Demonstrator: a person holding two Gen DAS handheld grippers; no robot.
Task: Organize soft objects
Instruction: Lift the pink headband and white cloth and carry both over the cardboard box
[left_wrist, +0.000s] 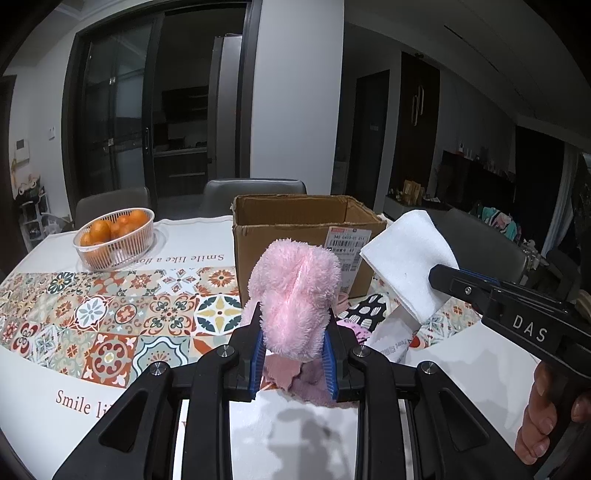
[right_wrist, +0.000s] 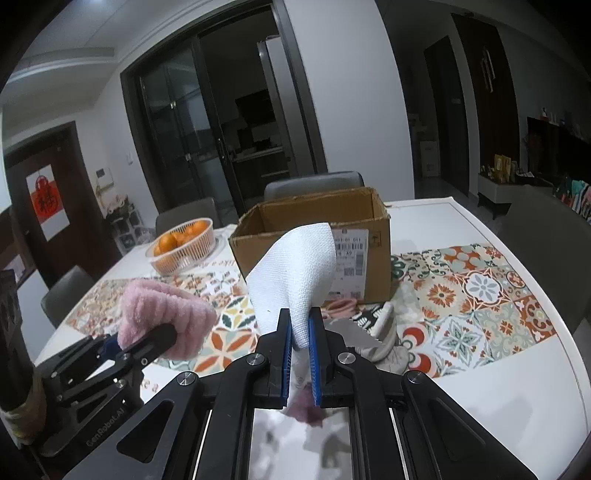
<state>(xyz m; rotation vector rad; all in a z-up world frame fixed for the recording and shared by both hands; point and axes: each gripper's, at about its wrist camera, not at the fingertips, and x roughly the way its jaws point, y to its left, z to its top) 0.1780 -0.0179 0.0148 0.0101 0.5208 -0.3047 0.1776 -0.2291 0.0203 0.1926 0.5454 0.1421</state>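
My left gripper (left_wrist: 293, 354) clamps the pink plush (left_wrist: 295, 295), my right gripper (right_wrist: 300, 354) pinches the white cloth (right_wrist: 293, 273); the open cardboard box (left_wrist: 295, 221) lies straight ahead, right nearer.

White table (right_wrist: 517, 369) with cardboard box (right_wrist: 373, 210), orange basket (left_wrist: 122, 254)

A fluffy pink plush cloth (left_wrist: 295, 295) at centre frame, a white towel (left_wrist: 408, 258) at right; brown cardboard box (left_wrist: 295, 218) behind; oranges in a white basket (left_wrist: 114, 240), upper left, on a multicoloured tile-patterned tablecloth (left_wrist: 110, 317).
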